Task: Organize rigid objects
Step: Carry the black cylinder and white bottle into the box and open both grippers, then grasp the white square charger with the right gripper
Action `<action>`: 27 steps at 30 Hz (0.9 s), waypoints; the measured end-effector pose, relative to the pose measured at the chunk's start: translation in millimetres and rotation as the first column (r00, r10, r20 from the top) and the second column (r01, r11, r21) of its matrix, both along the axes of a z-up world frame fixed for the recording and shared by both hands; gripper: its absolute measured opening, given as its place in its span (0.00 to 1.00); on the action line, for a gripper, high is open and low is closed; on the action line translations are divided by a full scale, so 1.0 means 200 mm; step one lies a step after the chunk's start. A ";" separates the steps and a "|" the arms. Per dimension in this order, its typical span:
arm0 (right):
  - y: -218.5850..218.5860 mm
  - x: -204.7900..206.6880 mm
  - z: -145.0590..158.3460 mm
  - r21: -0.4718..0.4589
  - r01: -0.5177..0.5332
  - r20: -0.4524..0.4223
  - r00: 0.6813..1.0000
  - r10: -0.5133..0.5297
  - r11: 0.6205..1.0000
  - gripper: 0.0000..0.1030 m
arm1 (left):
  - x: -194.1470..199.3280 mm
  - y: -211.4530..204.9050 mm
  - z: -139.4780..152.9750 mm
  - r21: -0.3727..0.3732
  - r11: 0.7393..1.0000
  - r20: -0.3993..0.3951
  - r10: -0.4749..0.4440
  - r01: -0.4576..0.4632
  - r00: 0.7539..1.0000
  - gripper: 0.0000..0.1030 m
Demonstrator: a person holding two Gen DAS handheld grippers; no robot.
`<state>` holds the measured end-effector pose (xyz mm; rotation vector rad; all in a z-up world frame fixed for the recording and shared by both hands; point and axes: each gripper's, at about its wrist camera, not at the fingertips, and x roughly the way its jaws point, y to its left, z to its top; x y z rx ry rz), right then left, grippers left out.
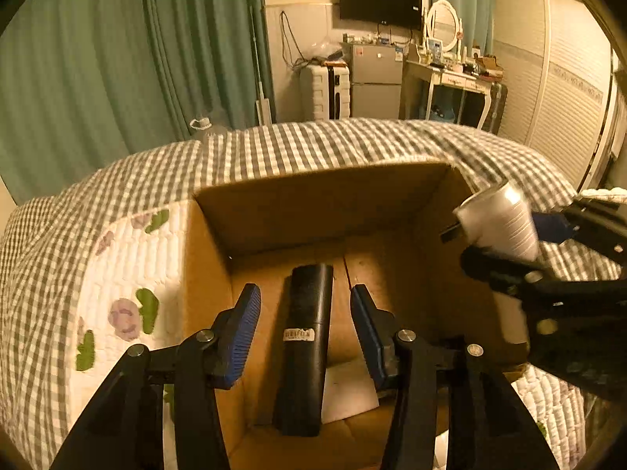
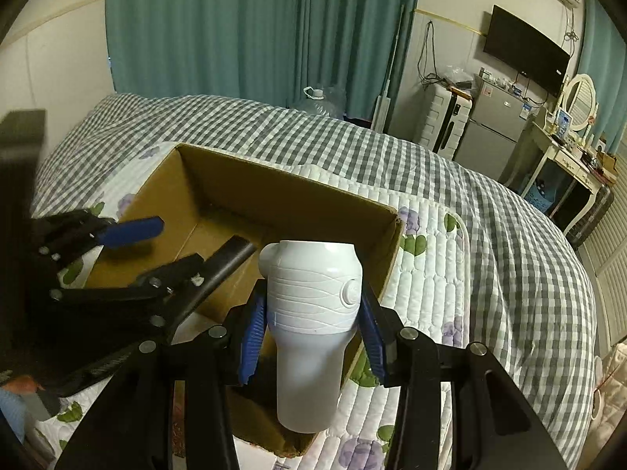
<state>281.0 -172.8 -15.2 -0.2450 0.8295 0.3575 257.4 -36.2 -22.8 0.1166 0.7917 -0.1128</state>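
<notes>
An open cardboard box [image 1: 321, 199] [image 2: 282, 192] lies on the bed. A long black rectangular object [image 1: 305, 344] lies on the box floor; its end shows in the right wrist view [image 2: 231, 254]. My left gripper [image 1: 305, 329] is open above it, one finger on each side, touching nothing. My right gripper [image 2: 309, 325] is shut on a white ribbed device with a round button [image 2: 313, 305]. It holds the device above the box's right wall, as the left wrist view [image 1: 501, 223] shows.
The bed has a grey checked cover [image 2: 490, 211] and a white floral quilt [image 1: 129, 274]. A white sheet [image 1: 348, 391] lies on the box floor. Green curtains [image 2: 250, 27], a fridge [image 1: 376, 78], a dressing table [image 1: 450, 82] and a TV [image 1: 380, 0] stand beyond.
</notes>
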 end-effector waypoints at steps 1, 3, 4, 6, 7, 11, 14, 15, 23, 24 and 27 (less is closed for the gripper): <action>0.00 0.00 0.00 -0.001 0.002 0.000 1.000 -0.002 1.000 0.42 | -0.01 0.01 0.02 0.004 1.000 0.006 0.008 -0.008 1.000 0.49; 0.02 0.01 -0.01 -0.005 0.006 -0.006 1.000 -0.006 1.000 0.42 | -0.02 0.02 0.04 0.003 1.000 0.010 0.019 -0.019 1.000 0.49; 0.03 0.02 -0.02 -0.007 0.010 -0.013 1.000 -0.010 1.000 0.42 | -0.03 0.03 0.06 -0.001 1.000 0.012 0.024 -0.024 1.000 0.49; 0.06 0.04 -0.05 -0.011 0.009 -0.033 0.999 -0.010 1.000 0.42 | -0.06 0.06 0.08 -0.001 0.999 0.015 0.033 -0.033 0.999 0.49; 0.07 0.06 -0.06 -0.014 0.014 -0.042 0.999 -0.015 1.000 0.42 | -0.07 0.06 0.08 -0.001 0.999 0.014 0.035 -0.035 0.999 0.49; 0.10 0.10 -0.12 -0.021 0.029 -0.076 0.997 -0.030 0.999 0.42 | -0.13 0.11 0.10 -0.013 0.999 0.018 0.048 -0.048 0.999 0.51; 0.09 0.11 -0.12 0.004 0.043 -0.082 0.996 -0.043 0.999 0.57 | -0.17 0.14 0.10 -0.034 0.997 0.010 0.064 -0.063 0.998 0.58; 0.08 0.11 -0.11 0.013 0.054 -0.083 0.995 -0.052 0.998 0.72 | -0.19 0.14 0.10 -0.035 0.997 0.007 0.065 -0.065 0.998 0.63; -0.03 -0.09 0.11 -0.006 0.074 -0.044 0.996 -0.074 0.997 0.73 | -0.43 0.14 0.23 -0.008 0.995 0.047 0.103 -0.102 0.994 0.98; -0.05 -0.13 0.14 -0.009 0.077 -0.039 0.996 -0.077 0.997 0.74 | -0.47 0.14 0.24 -0.007 0.994 0.052 0.106 -0.106 0.993 0.99; -0.10 -0.25 0.23 -0.001 0.089 -0.028 0.996 -0.089 0.996 0.84 | -0.58 0.14 0.31 -0.009 0.993 0.072 0.121 -0.121 0.990 1.00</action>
